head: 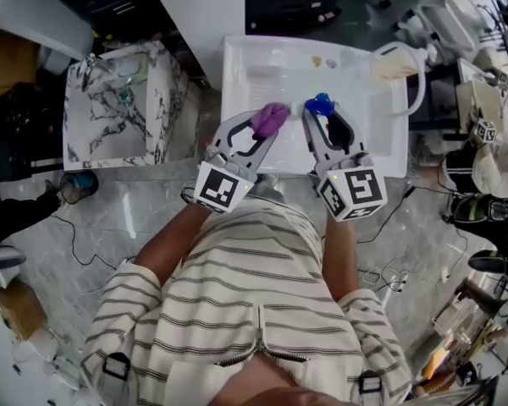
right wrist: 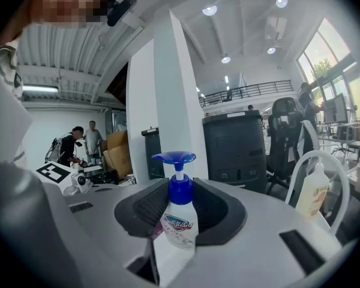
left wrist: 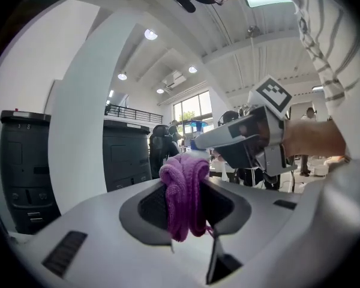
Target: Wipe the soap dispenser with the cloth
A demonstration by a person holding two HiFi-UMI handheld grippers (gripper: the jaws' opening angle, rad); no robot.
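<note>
A white soap dispenser with a blue pump head stands upright between the jaws of my right gripper, which is shut on its body. My left gripper is shut on a bunched purple cloth, which also fills the middle of the left gripper view as the cloth hanging between the pads. Both grippers are held side by side above the white sink, the cloth a short way left of the dispenser and apart from it. The right gripper shows at the right of the left gripper view.
A marble-patterned basin sits left of the sink. A white hose or handle loop and a pale bottle stand at the sink's right end. Cables and clutter lie on the floor to the right. People stand far off.
</note>
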